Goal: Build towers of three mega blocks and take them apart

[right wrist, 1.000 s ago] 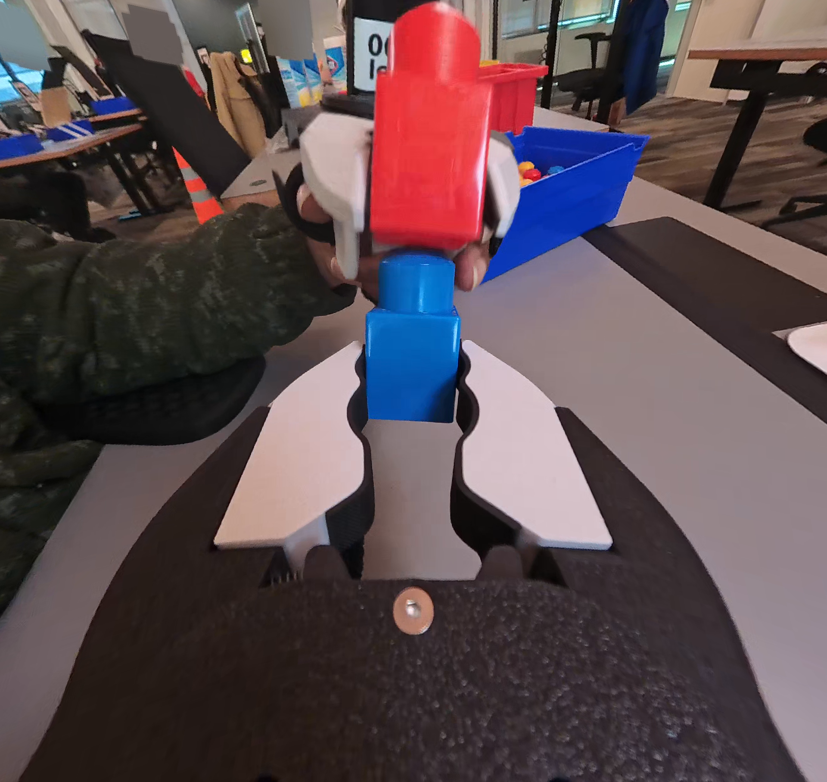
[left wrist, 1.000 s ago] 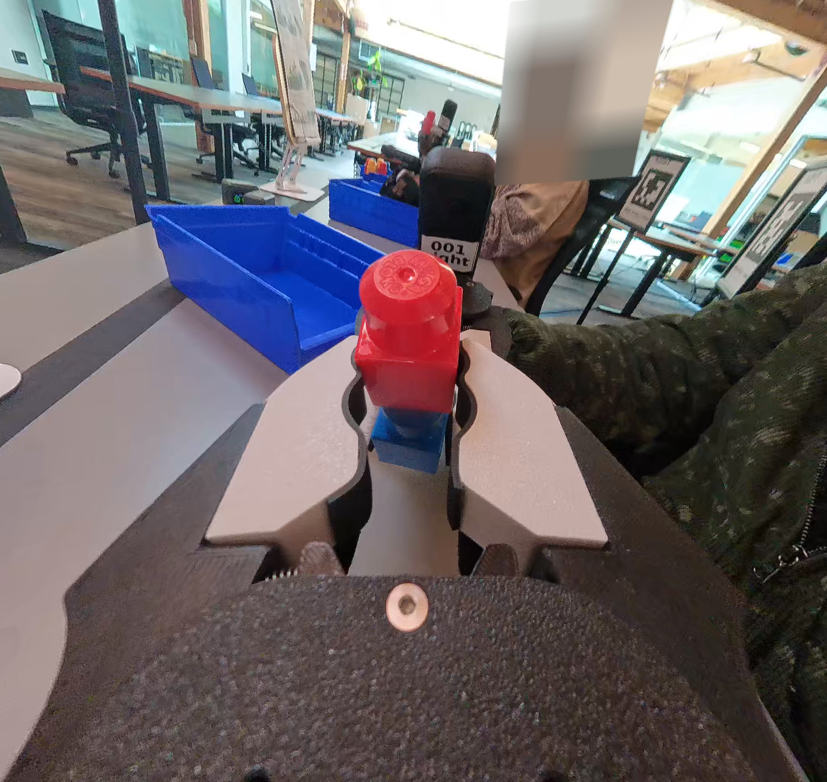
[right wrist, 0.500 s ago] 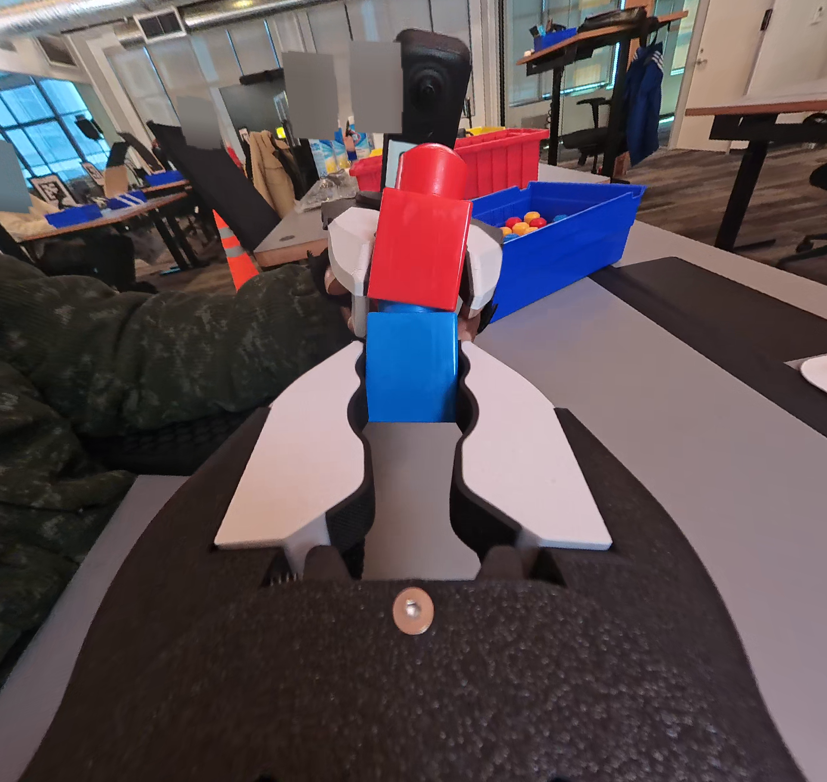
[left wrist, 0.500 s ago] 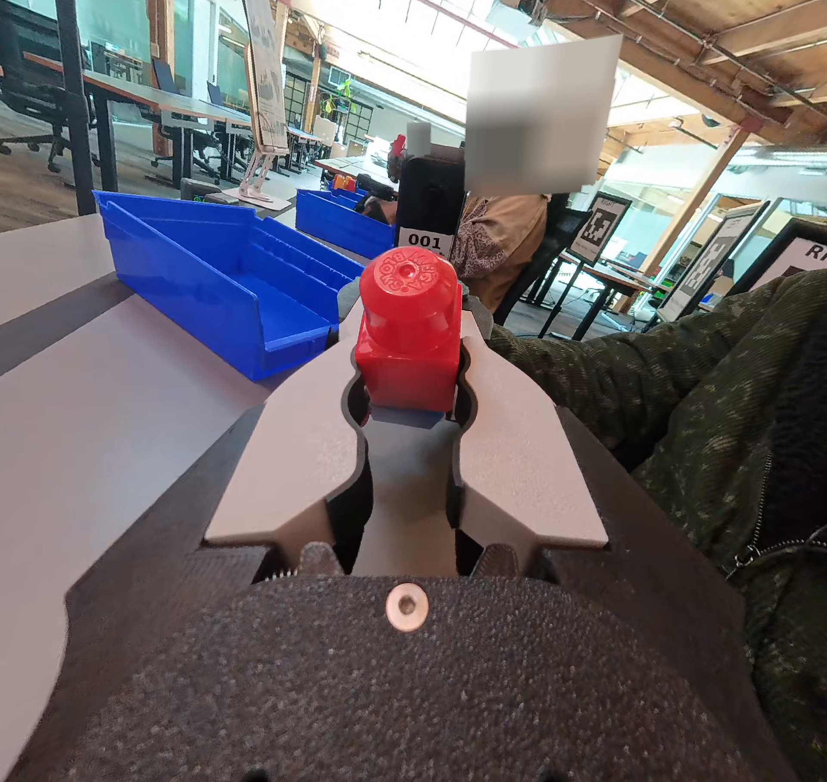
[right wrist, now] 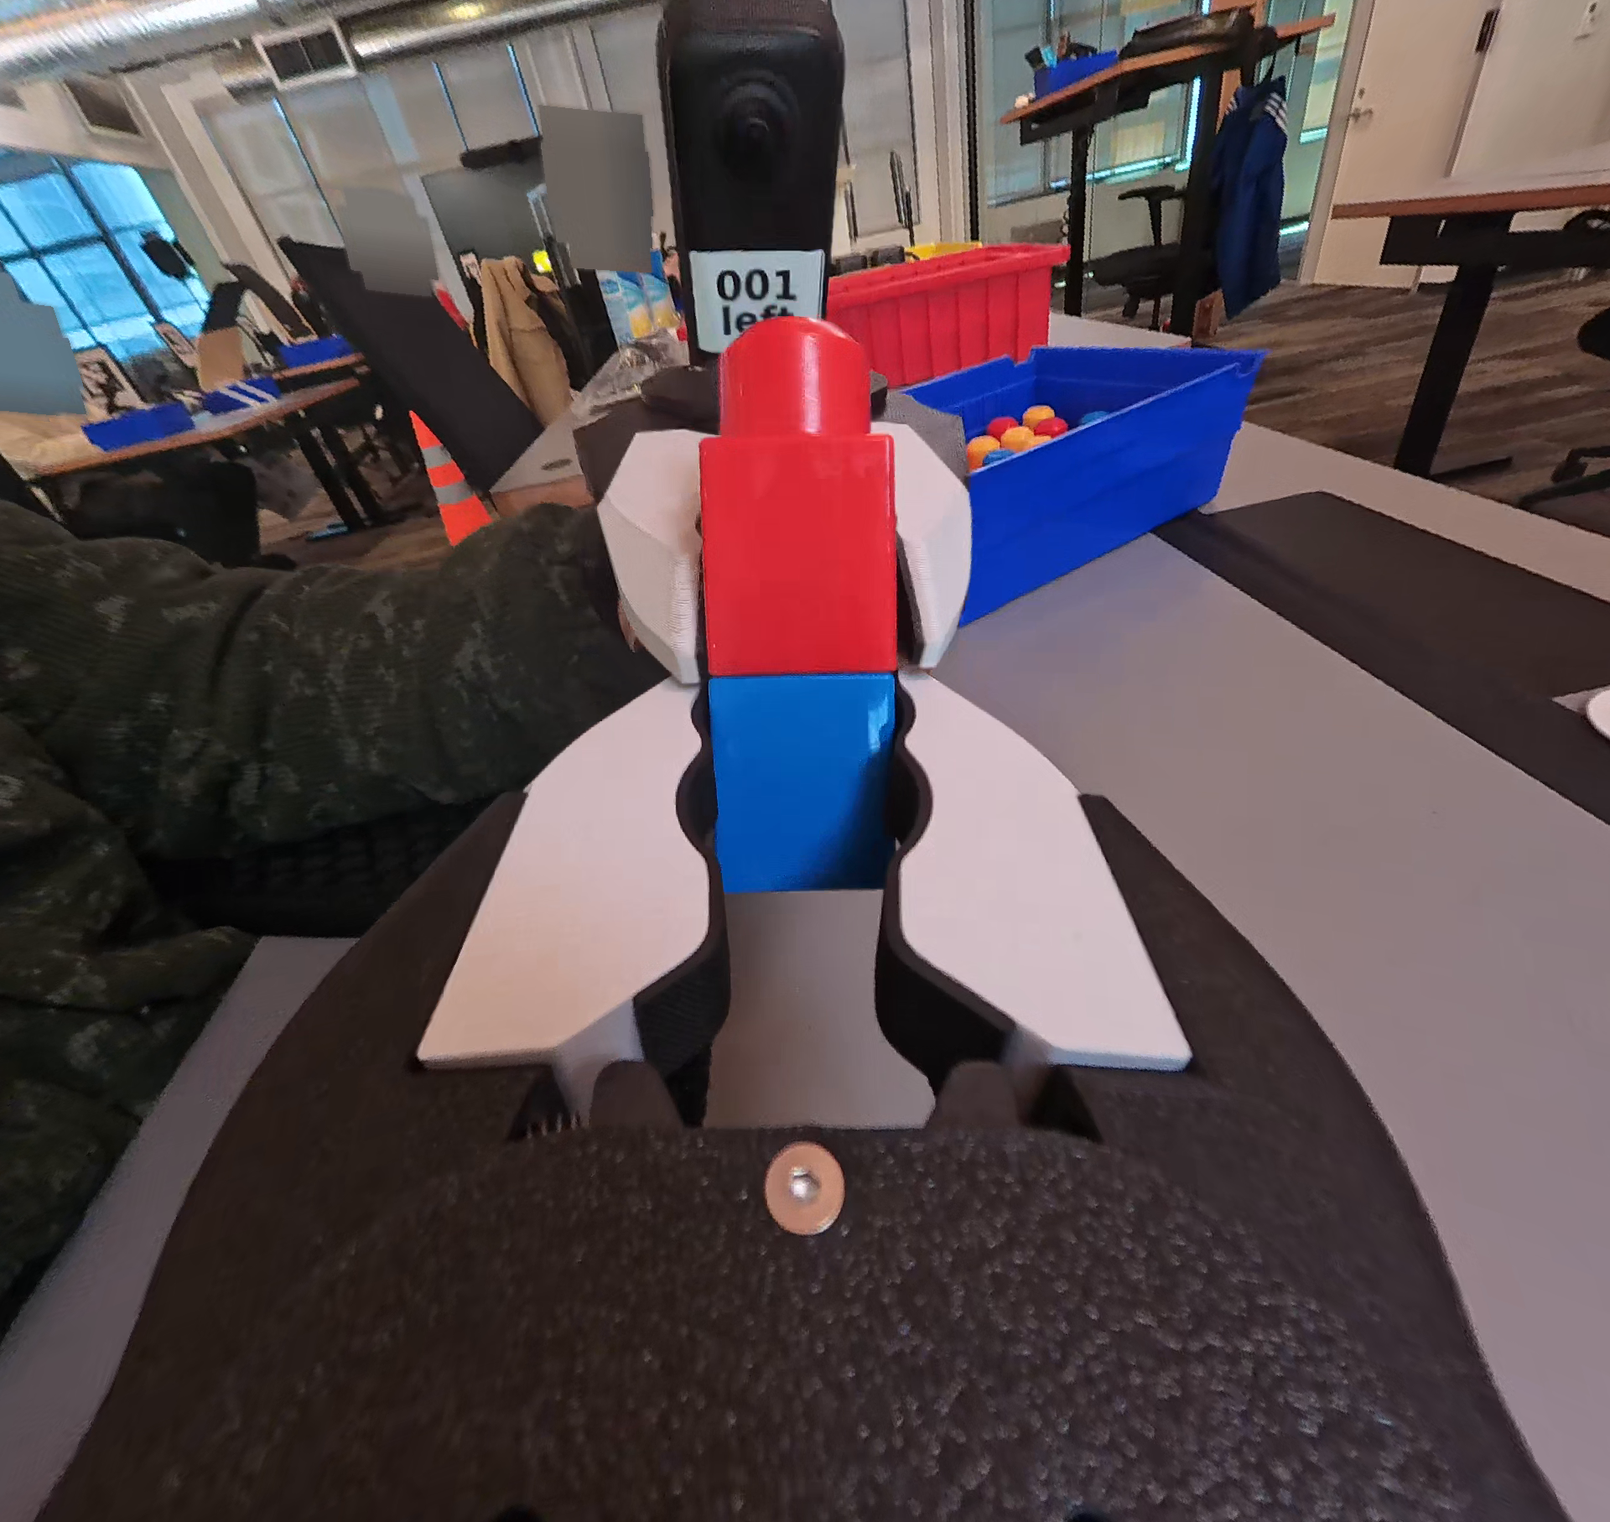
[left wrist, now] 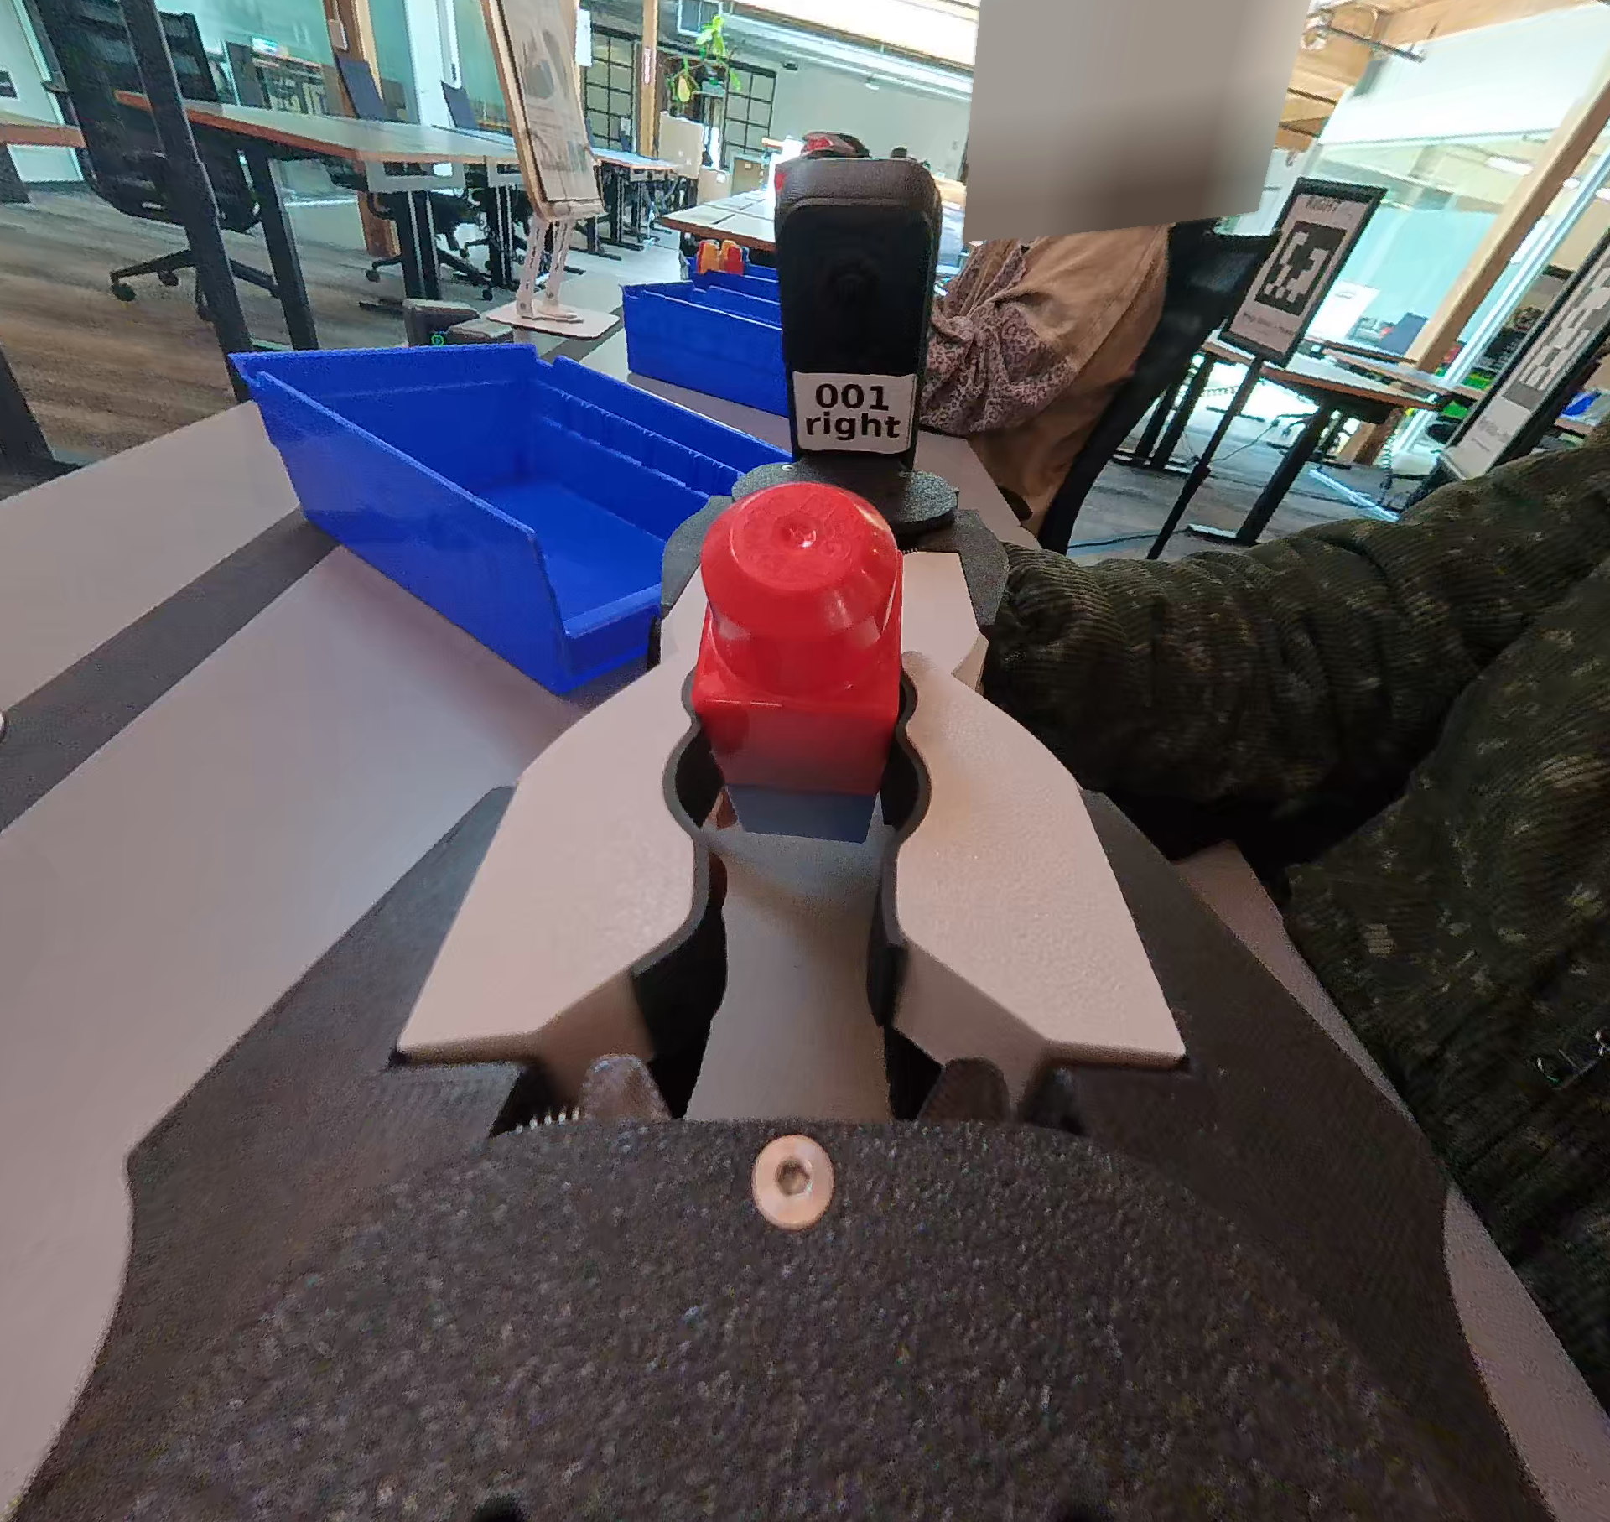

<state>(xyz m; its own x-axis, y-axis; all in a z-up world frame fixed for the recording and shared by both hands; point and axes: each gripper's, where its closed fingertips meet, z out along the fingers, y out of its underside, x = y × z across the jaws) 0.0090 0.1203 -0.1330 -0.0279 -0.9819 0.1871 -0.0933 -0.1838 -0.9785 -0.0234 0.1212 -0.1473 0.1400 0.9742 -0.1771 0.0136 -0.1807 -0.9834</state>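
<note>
Currently mid-stack: left gripper [left wrist: 797,722] clamped on red block [left wrist: 797,679], right gripper [right wrist: 801,770] clamped on blue block [right wrist: 800,783], red seated flush on blue with no visible gap, pair held between the two grippers just above the grey table [right wrist: 1220,740]. Opposed grips, one block each, presumably so the press gets reacted by the other hand rather than the table. Only two blocks joined, so third probably due from the blue bin [right wrist: 1106,469] with loose blocks behind the left gripper; second blue bin [left wrist: 488,478] looks empty.
</note>
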